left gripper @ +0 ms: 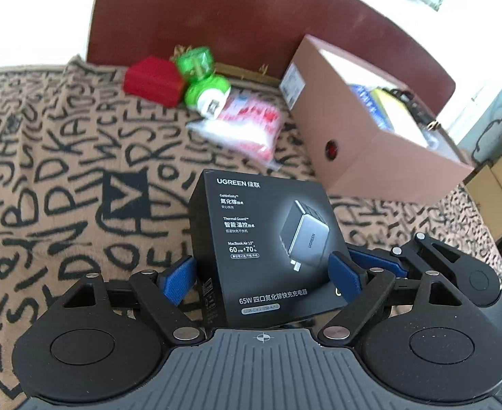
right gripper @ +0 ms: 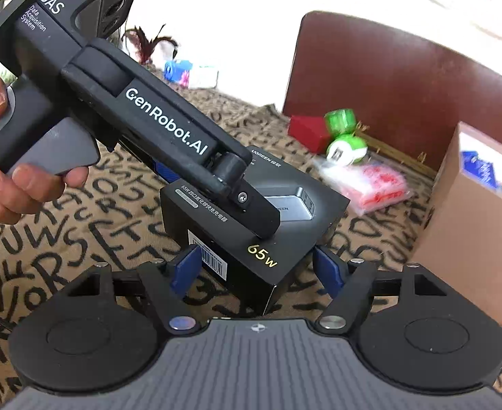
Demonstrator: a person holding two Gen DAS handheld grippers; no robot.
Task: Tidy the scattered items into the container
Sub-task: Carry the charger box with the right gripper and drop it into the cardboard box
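Left gripper (left gripper: 263, 276): blue pads set wide on either side of the black charger box (left gripper: 261, 239), pads at or just off the side faces. I can't tell from either view whether they press. Right gripper (right gripper: 256, 268): also spread, straddling the near corner of the same box, a sliver of gap on both sides, so open and not gripping. Both grippers are on the one box, meeting it from different sides; the left comes in over the top face, a hand (right gripper: 8, 157) on its handle.

The box sits tilted on the patterned blanket (left gripper: 45, 188), one edge lifted. It is squarish, with no clear long axis. Matte black card, white print, charger photo, "65W" in gold on one side.

The container, a pink-brown cardboard box (left gripper: 370, 143), lies beyond and right of the charger box, open-topped, things already inside. My read: the carry goes forward-right, and the left gripper looks better placed.
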